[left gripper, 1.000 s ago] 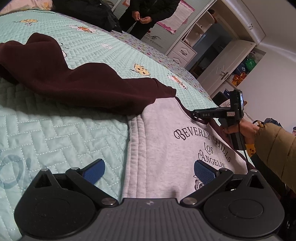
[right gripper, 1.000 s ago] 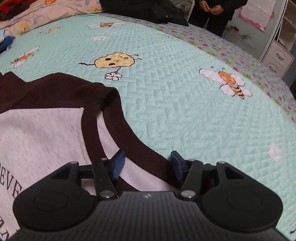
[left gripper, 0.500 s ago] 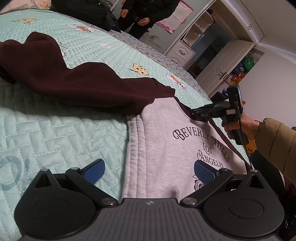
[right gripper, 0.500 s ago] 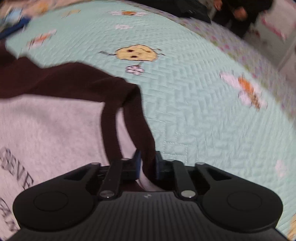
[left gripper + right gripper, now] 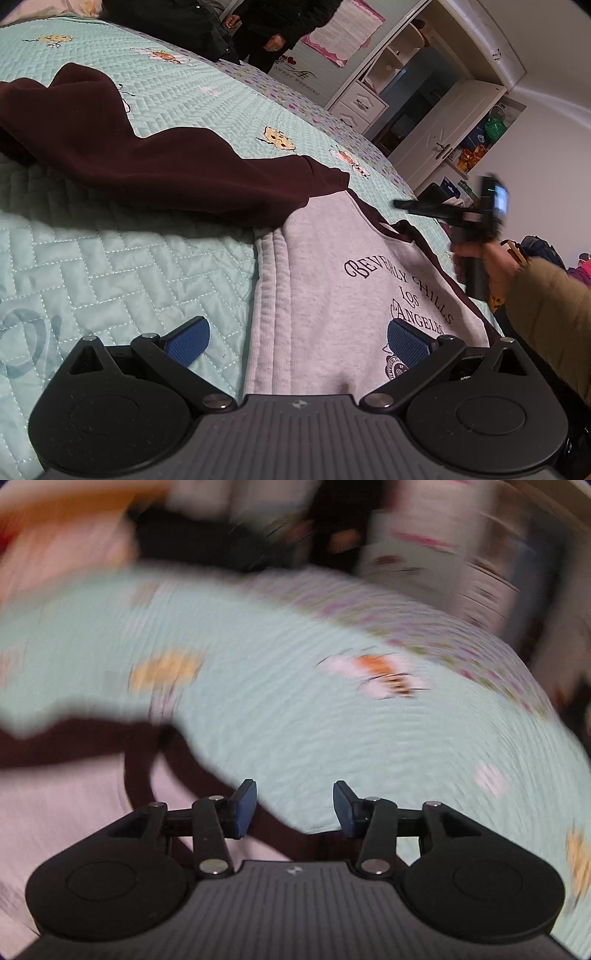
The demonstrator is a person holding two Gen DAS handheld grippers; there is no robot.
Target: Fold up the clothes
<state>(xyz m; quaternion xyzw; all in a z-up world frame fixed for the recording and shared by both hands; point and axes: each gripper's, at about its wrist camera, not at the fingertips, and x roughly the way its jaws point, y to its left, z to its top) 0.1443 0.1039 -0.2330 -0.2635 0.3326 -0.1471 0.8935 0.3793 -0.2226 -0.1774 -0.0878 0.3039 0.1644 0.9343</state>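
Item, grey sweatshirt (image 5: 332,291) with maroon sleeve (image 5: 166,166), flat on my mint quilt (image 5: 110,266): my left gripper (image 5: 295,338) wide over its hem, my right gripper (image 5: 294,805) just opened, empty, above its collar (image 5: 140,771).

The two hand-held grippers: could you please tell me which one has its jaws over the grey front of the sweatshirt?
The left hand-held gripper: its open jaws straddle the sweatshirt's grey side edge. The right hand-held gripper, jaws just opening and empty, hangs over the maroon collar and quilt.
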